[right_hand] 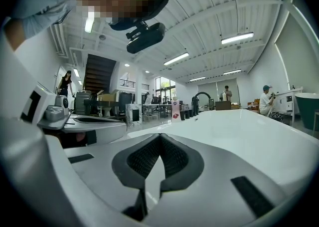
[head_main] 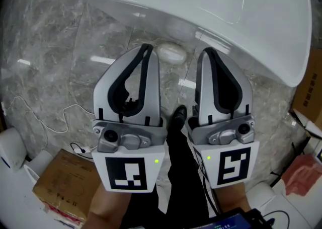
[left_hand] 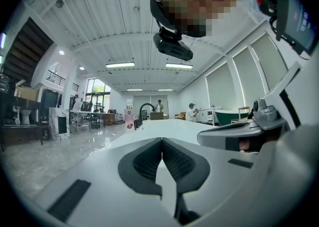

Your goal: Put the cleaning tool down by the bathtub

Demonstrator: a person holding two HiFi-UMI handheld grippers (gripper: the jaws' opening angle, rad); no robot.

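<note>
My left gripper [head_main: 147,47] and right gripper [head_main: 207,51] are held side by side over the marble floor, tips toward the white bathtub [head_main: 226,1]. Both are shut with nothing between the pads. A pale oval object [head_main: 171,52], possibly the cleaning tool, lies on the floor at the tub's base, between and just beyond the two tips. In the left gripper view the closed left gripper [left_hand: 161,140] faces along the bathtub rim [left_hand: 164,126], with the right gripper's body [left_hand: 239,133] beside it. The right gripper view shows the closed right gripper [right_hand: 160,137] and the bathtub [right_hand: 239,131].
A cardboard box [head_main: 58,182] and a thin cable [head_main: 50,117] lie on the floor at the left. Another box [head_main: 309,87] stands at the right. A dark trouser leg and shoe [head_main: 178,117] show between the grippers. A black faucet [left_hand: 145,107] rises at the tub's far end, with people beyond.
</note>
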